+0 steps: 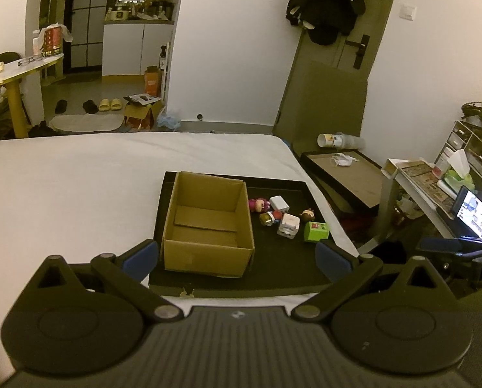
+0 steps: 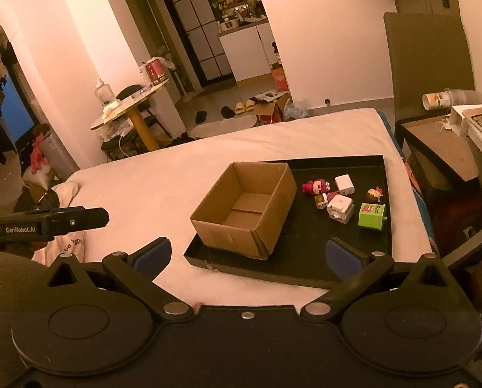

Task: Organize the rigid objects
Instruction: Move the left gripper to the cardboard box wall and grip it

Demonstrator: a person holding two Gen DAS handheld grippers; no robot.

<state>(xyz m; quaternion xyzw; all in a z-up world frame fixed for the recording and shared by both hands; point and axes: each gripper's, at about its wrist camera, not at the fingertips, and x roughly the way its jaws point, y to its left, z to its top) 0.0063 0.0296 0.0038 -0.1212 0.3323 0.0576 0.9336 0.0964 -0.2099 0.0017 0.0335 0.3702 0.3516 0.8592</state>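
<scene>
An open, empty cardboard box [image 1: 205, 223] [image 2: 245, 208] stands on the left part of a black tray [image 1: 283, 268] [image 2: 312, 258] on a white bed. To its right on the tray lie small toys: a pink figure [image 1: 258, 205] [image 2: 316, 187], a white cube [image 1: 279, 203] [image 2: 345, 183], a bigger white block [image 1: 287, 224] [image 2: 339, 208], a green box [image 1: 316, 231] [image 2: 371, 216], a brown figure [image 1: 308, 215] [image 2: 375, 194]. My left gripper [image 1: 237, 258] is open and empty, in front of the box. My right gripper [image 2: 250, 257] is open and empty, above the tray's near edge.
The white bed [image 1: 79, 187] [image 2: 163, 174] reaches left and far. A side table with a phone [image 1: 475, 215] stands at the right. A low black frame [image 1: 347, 174] lies beside the bed. The other gripper shows at the left of the right wrist view [image 2: 47, 223].
</scene>
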